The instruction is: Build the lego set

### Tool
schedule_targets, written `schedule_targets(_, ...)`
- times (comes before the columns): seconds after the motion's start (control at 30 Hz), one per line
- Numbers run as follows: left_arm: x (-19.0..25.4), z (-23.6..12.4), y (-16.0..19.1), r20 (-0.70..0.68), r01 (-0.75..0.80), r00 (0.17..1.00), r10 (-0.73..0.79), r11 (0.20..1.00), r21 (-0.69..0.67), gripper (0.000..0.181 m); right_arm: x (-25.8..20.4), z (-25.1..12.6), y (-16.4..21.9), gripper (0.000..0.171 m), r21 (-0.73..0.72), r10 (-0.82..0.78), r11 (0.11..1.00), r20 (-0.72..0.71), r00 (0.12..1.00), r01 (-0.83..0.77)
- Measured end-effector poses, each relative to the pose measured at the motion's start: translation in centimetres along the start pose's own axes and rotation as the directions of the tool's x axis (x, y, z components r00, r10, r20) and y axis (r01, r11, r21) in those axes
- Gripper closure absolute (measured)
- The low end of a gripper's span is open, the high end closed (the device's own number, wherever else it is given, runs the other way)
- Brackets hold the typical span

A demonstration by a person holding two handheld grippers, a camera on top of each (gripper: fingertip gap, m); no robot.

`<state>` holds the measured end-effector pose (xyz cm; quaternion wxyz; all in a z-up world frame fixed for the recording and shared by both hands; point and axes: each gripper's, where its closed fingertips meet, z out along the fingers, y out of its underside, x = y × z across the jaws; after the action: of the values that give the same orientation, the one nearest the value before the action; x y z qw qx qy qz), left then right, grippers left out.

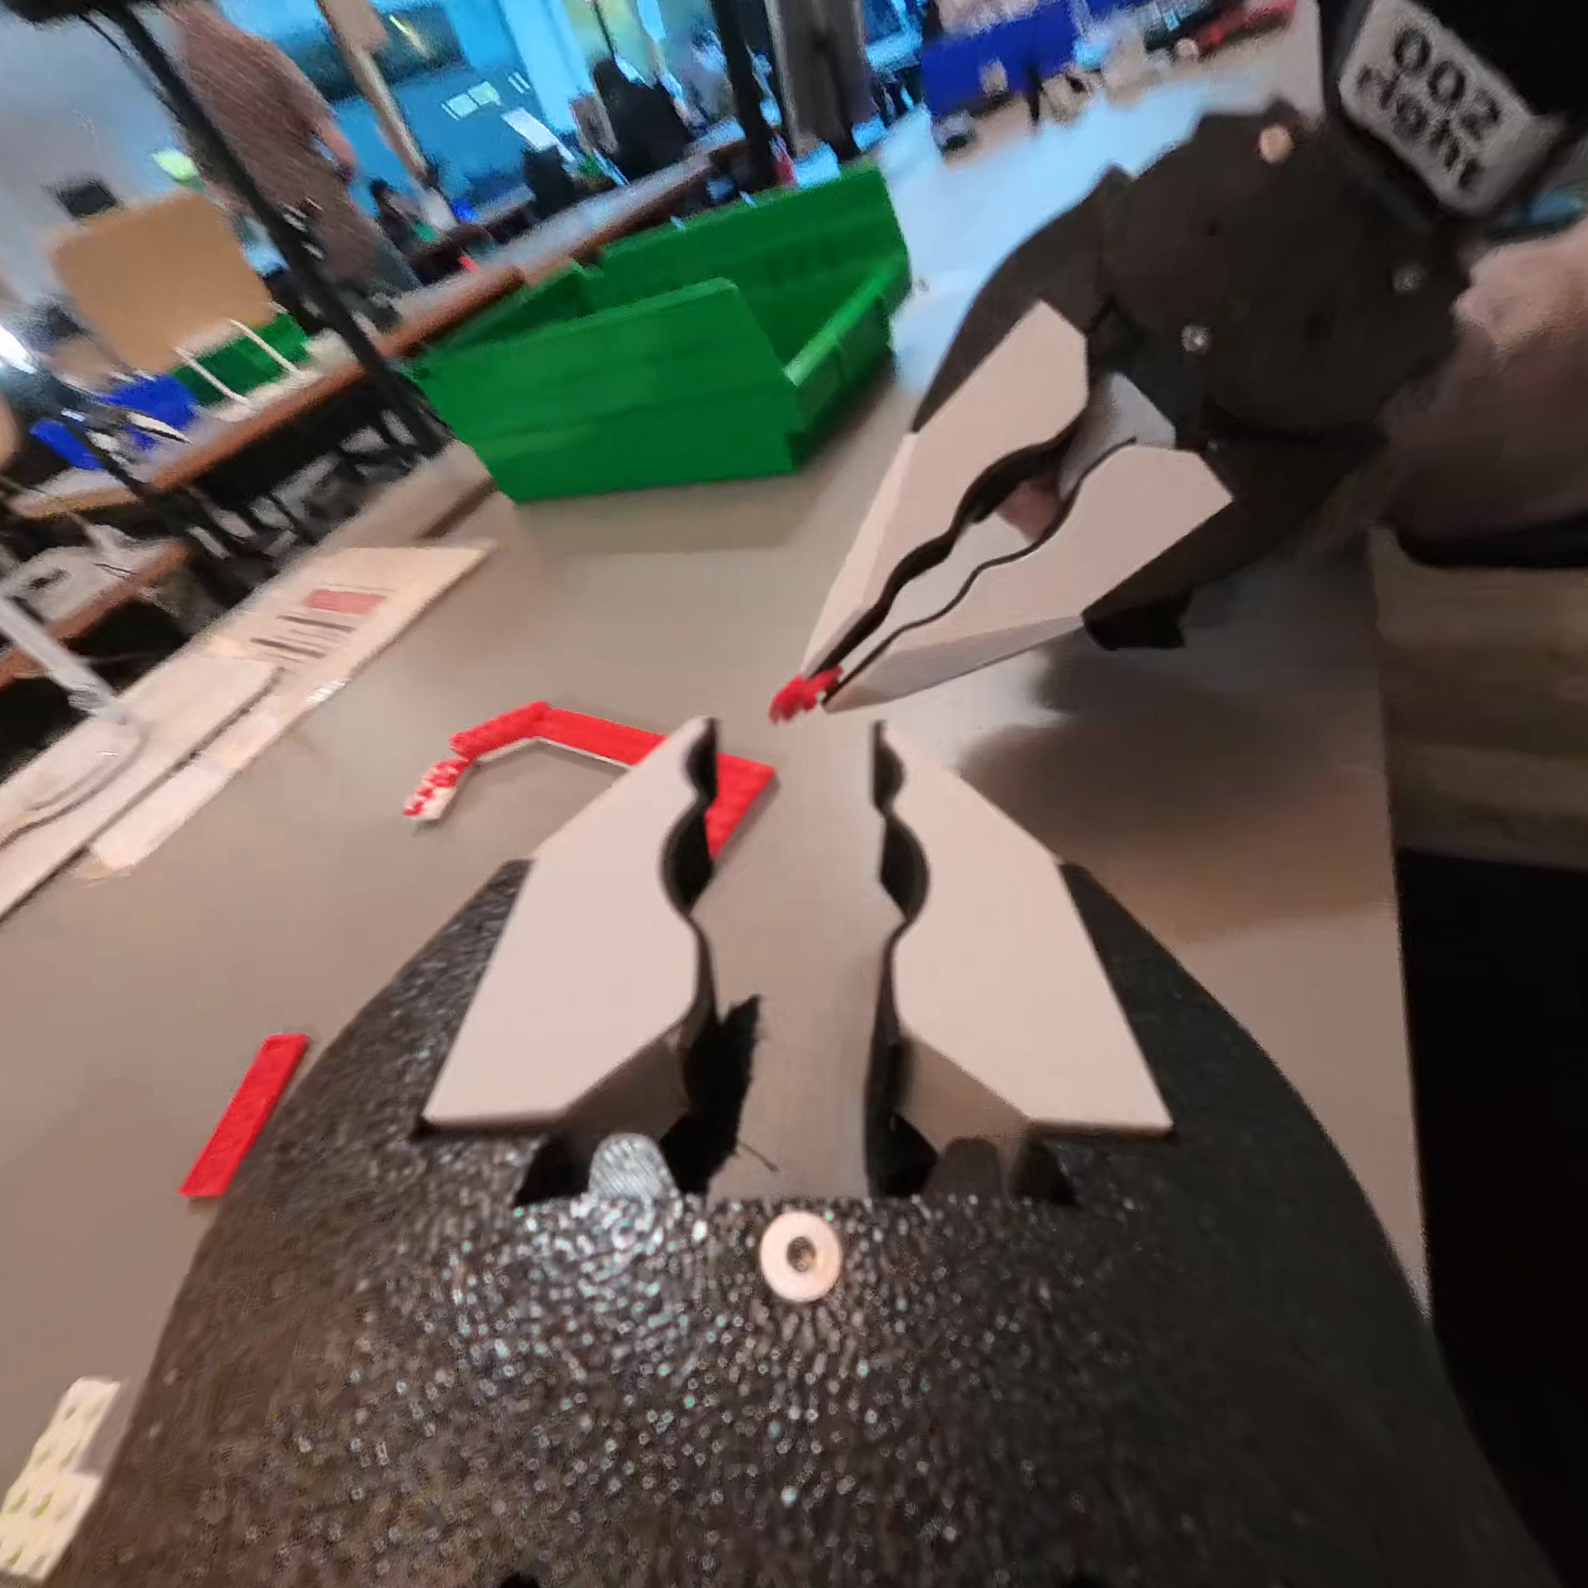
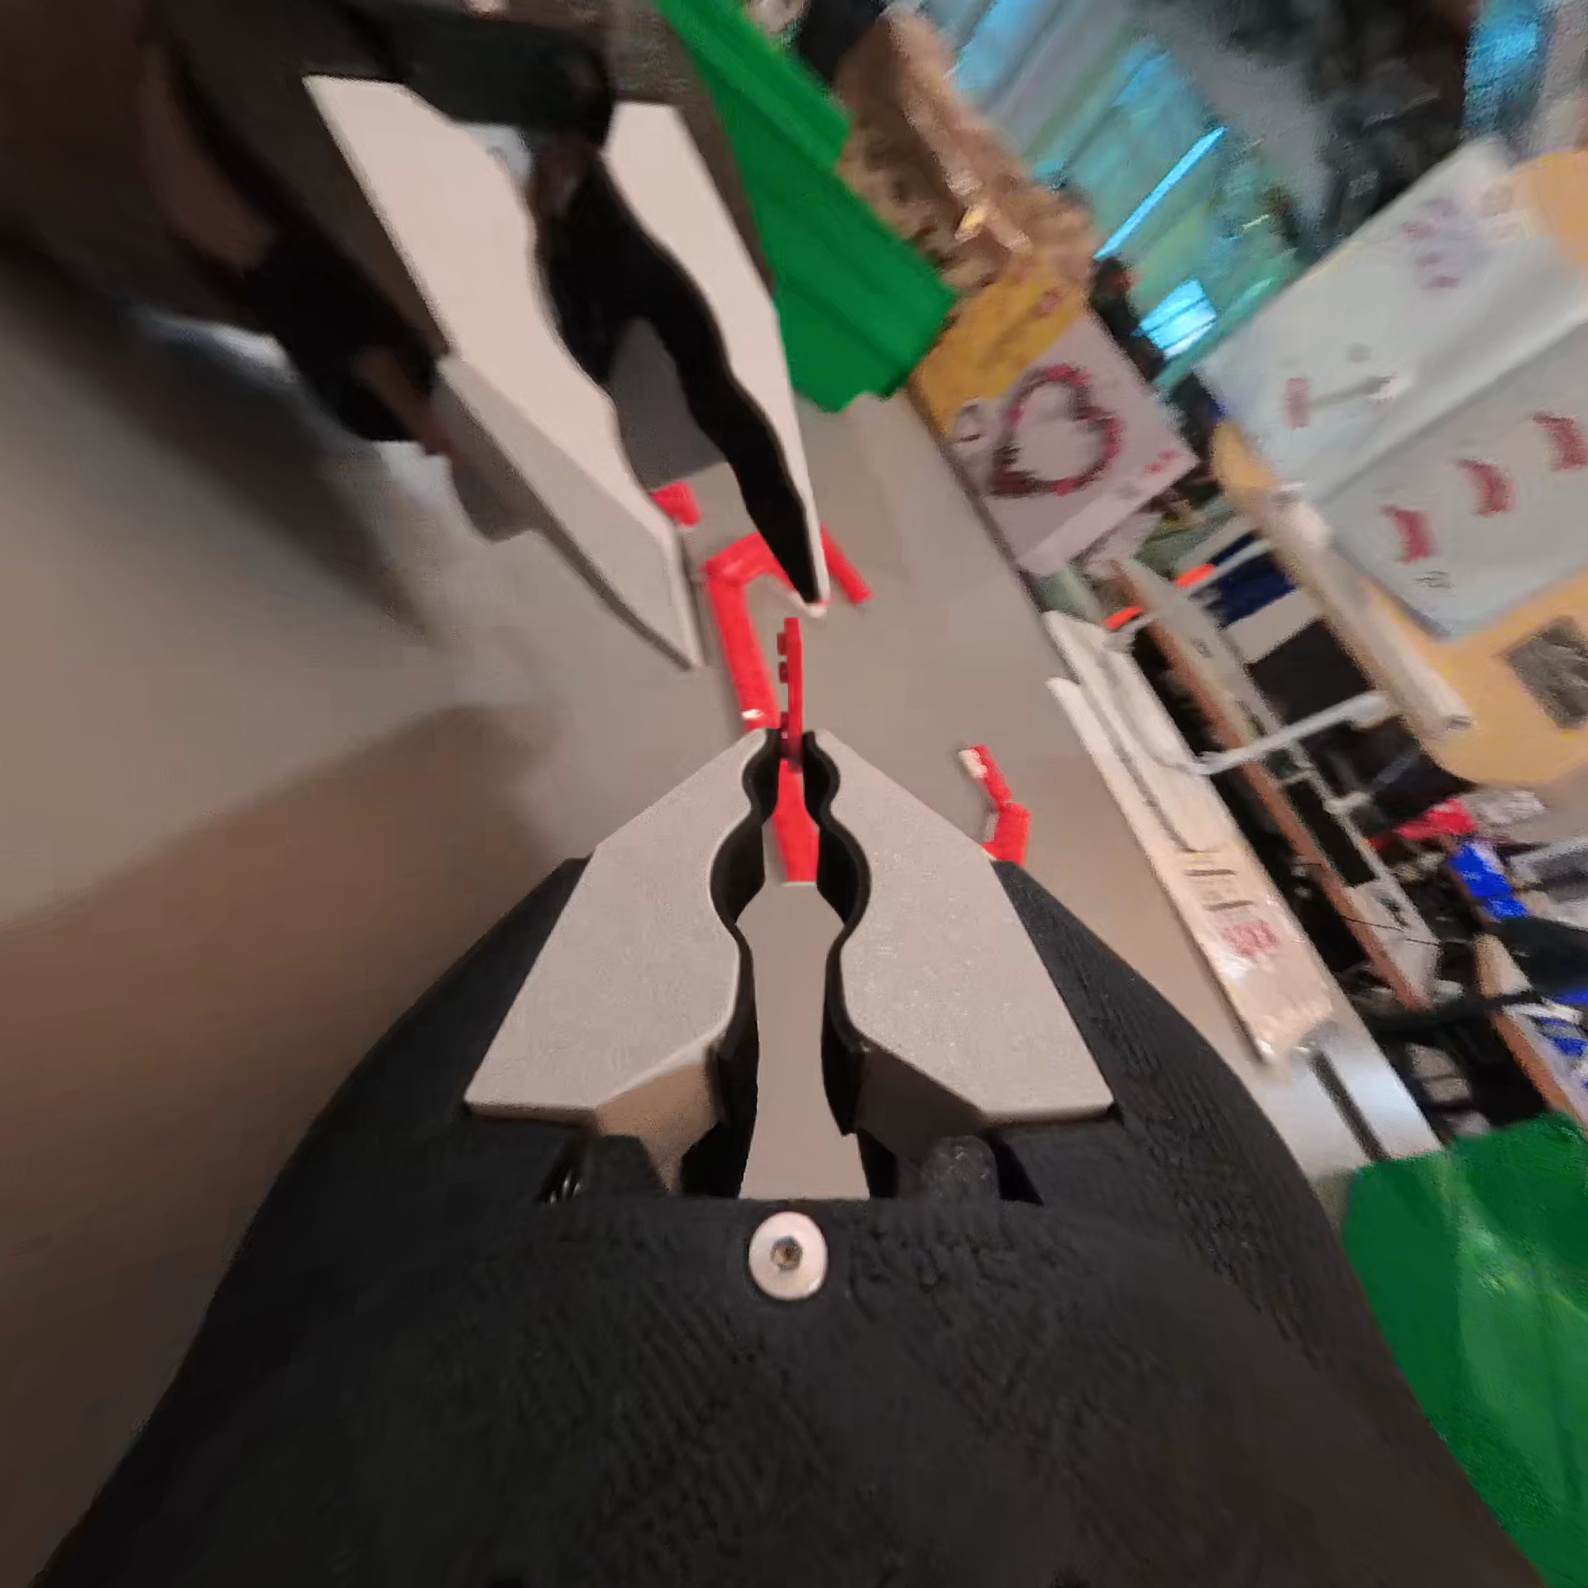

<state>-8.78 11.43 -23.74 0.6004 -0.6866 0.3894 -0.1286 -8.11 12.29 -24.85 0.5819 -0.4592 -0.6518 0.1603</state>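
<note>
Right tool (image 2: 792, 737) is closed on a thin red lego plate (image 2: 790, 679), gripped edge-on at the fingertips above the grey tabletop (image 1: 601, 601). Left tool (image 1: 795, 739) is held wide open with nothing between its fingers. Just beyond it lies a partly built red lego frame (image 1: 567, 730); a loose red strip (image 1: 245, 1113) lies near left. Green bins (image 1: 679, 369) stand farther back.
</note>
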Motion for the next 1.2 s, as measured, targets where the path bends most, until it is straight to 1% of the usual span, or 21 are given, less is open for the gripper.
schedule_targets(0.03, -0.8, -0.3, -0.5, 0.047, 0.001, 0.999, -0.003, 0.999, 0.041, 0.136, 1.0, -0.2, -0.2, 0.168, 0.039, 0.013, 0.999, -0.062, 0.998, -0.01)
schedule_targets(0.07, -1.9, -0.9, -1.1, 0.103, 0.001, 0.995, -0.011, 0.995, 0.095, 0.129, 1.7, -0.5, -0.4, 0.168, 0.082, 0.033, 0.996, -0.116, 0.993, -0.024)
schedule_targets(0.13, -3.7, -2.5, -2.2, 0.195, -0.005, 0.98, -0.037, 0.977, 0.213, 0.126, 2.8, -1.0, -0.5, 0.168, 0.15, 0.083, 0.987, -0.191, 0.978, -0.054)
schedule_targets(0.17, -4.5, -3.4, -2.8, 0.224, -0.012, 0.973, -0.05, 0.963, 0.27, 0.12, 3.4, -1.2, -0.5, 0.168, 0.157, 0.089, 0.986, -0.223, 0.971, -0.054)
schedule_targets(0.23, -5.3, -4.9, -4.0, 0.233, -0.014, 0.969, -0.081, 0.925, 0.38, 0.098, 4.7, -1.7, -0.5, 0.168, 0.162, 0.073, 0.986, -0.299, 0.951, -0.024)
schedule_targets(0.27, -5.6, -5.5, -4.4, 0.229, -0.005, 0.968, -0.099, 0.909, 0.417, 0.092, 5.0, -1.9, -0.5, 0.168, 0.169, 0.066, 0.986, -0.322, 0.944, -0.011)
schedule_targets(0.33, -6.3, -6.1, -4.3, 0.241, 0.005, 0.962, -0.124, 0.897, 0.443, 0.081, 5.5, -1.9, -0.1, 0.168, 0.157, 0.058, 0.988, -0.351, 0.935, -0.002)
schedule_targets(0.37, -6.9, -6.5, -4.1, 0.269, -0.006, 0.955, -0.129, 0.894, 0.449, 0.078, 5.8, -1.9, 0.1, 0.168, 0.147, 0.058, 0.989, -0.364, 0.93, -0.004)
schedule_targets(0.47, -8.8, -8.8, -4.3, 0.408, -0.107, 0.907, -0.099, 0.885, 0.454, 0.078, 6.8, -2.0, 0.8, 0.168, 0.132, 0.071, 0.991, -0.402, 0.913, -0.019)
schedule_targets(0.53, -10.1, -10.8, -4.5, 0.504, -0.193, 0.861, -0.067, 0.874, 0.445, 0.081, 7.4, -2.2, 1.3, 0.168, 0.121, 0.087, 0.992, -0.426, 0.9, -0.038)
schedule_targets(0.63, -11.2, -12.6, -3.8, 0.57, -0.269, 0.821, -0.022, 0.866, 0.422, 0.088, 8.5, -2.8, 1.7, 0.168, 0.136, 0.132, 0.988, -0.472, 0.872, -0.076)
schedule_targets(0.77, -13.3, -14.1, -3.0, 0.638, -0.273, 0.768, -0.057, 0.872, 0.406, 0.093, 9.6, -3.0, 1.7, 0.168, 0.182, 0.178, 0.978, -0.501, 0.847, -0.097)
schedule_targets(0.8, -13.7, -14.7, -2.9, 0.653, -0.27, 0.754, -0.078, 0.868, 0.416, 0.098, 9.8, -2.6, 1.9, 0.168, 0.182, 0.174, 0.979, -0.494, 0.852, -0.094)
schedule_targets(0.83, -14.0, -15.4, -2.9, 0.666, -0.273, 0.739, -0.096, 0.862, 0.427, 0.108, 10.1, -2.2, 2.1, 0.168, 0.177, 0.166, 0.98, -0.496, 0.853, -0.089)
schedule_targets(0.9, -14.3, -17.2, -3.3, 0.71, -0.333, 0.698, -0.094, 0.835, 0.438, 0.151, 11.3, -1.3, 2.4, 0.168, 0.174, 0.145, 0.983, -0.515, 0.845, -0.062)
schedule_targets(1.0, -15.4, -18.6, -3.0, 0.774, -0.385, 0.632, -0.042, 0.85, 0.361, 0.158, 13.2, 0.6, 3.3, 0.168, 0.147, 0.117, 0.988, -0.54, 0.834, -0.044)
schedule_targets(1.07, -15.6, -18.8, -2.7, 0.793, -0.408, 0.609, -0.003, 0.856, 0.317, 0.163, 14.8, 1.7, 3.9, 0.168, 0.118, 0.085, 0.993, -0.577, 0.812, -0.02)
schedule_targets(1.2, -16.2, -18.5, -2.0, 0.768, -0.333, 0.635, -0.079, 0.87, 0.364, 0.169, 17.9, 3.3, 5.8, 0.168, 0.051, 0.047, 0.999, -0.641, 0.766, -0.019)
